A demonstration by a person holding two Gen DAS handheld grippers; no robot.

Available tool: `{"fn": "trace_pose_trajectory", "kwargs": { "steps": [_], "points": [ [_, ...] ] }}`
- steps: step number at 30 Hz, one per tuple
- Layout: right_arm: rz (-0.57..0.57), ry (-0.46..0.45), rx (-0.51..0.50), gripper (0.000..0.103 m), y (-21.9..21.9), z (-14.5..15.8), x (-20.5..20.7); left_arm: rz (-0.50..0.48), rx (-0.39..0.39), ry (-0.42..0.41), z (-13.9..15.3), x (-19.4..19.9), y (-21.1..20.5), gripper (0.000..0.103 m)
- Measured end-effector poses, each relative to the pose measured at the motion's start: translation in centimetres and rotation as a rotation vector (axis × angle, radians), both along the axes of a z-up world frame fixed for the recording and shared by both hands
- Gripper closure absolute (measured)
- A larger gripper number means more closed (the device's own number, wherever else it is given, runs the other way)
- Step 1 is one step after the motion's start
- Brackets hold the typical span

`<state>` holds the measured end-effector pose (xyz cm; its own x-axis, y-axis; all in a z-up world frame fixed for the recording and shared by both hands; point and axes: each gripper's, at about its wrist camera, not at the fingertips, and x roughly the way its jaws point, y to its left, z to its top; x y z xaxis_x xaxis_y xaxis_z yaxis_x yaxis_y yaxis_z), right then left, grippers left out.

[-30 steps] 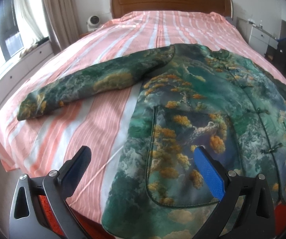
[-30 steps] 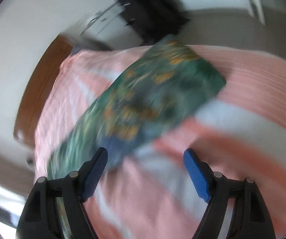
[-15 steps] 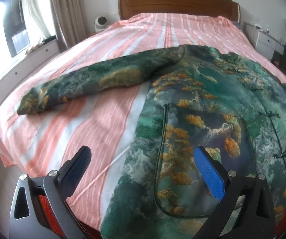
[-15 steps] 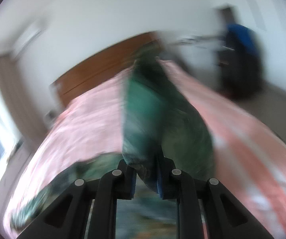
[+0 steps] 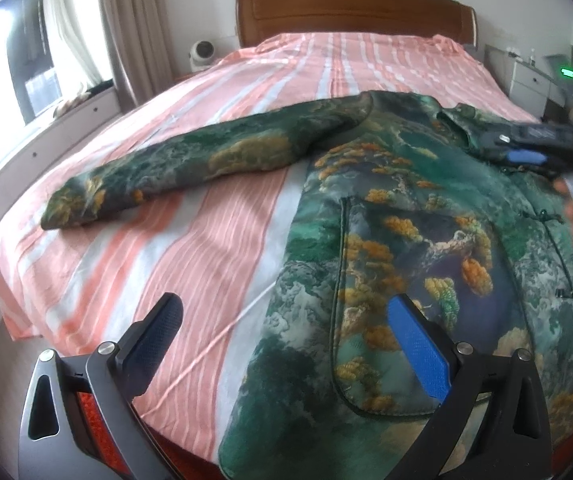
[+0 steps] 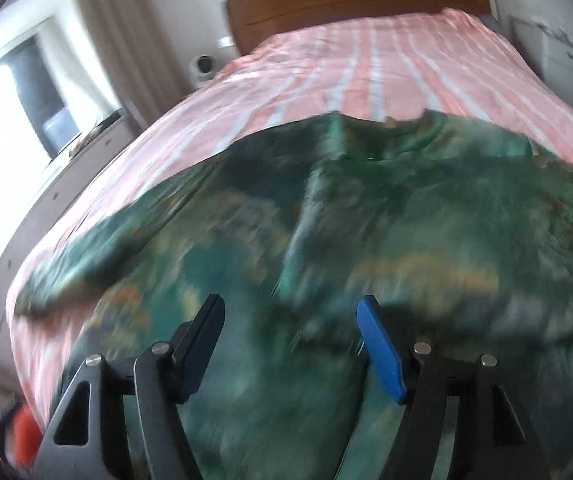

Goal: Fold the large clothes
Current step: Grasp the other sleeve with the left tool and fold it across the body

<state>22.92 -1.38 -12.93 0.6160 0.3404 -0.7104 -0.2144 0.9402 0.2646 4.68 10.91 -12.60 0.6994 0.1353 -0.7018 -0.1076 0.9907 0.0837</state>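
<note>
Jacket [image 6: 326, 240] lies spread beneath right gripper [image 6: 290, 340], whose empty jaws are opening.

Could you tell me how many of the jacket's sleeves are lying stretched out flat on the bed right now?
1. One sleeve of the jacket lies stretched out across the striped bedsheet towards the window side. The other sleeve cannot be made out; it may be hidden.

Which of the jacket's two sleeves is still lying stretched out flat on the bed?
The sleeve on the window side, seen from the left wrist: it lies straight on the striped sheet, away from the jacket body. The other sleeve isn't spread out like that.
</note>
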Motion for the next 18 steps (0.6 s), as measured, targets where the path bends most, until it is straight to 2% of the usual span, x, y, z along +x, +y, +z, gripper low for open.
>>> {"fn": "trace_pose_trajectory", "kwargs": {
  "steps": [7,12,15,18],
  "points": [
    [0.047,-0.132,-0.088,0.018,-3.8,2.3,-10.6,0.0,-0.018,0.009,-0.1,-0.1,0.2,0.001],
    [0.019,-0.18,-0.145,0.018,-5.3,2.3,-16.1,0.012,-0.054,0.027,0.4,0.1,0.9,0.001],
    [-0.018,-0.192,-0.159,0.017,-5.9,2.0,-19.3,0.025,-0.148,0.035,1.4,0.8,2.7,0.001],
    [-0.033,-0.19,-0.163,0.017,-6.4,1.8,-21.2,0.04,-0.339,0.027,2.5,2.8,6.6,0.001]
  ]
}}
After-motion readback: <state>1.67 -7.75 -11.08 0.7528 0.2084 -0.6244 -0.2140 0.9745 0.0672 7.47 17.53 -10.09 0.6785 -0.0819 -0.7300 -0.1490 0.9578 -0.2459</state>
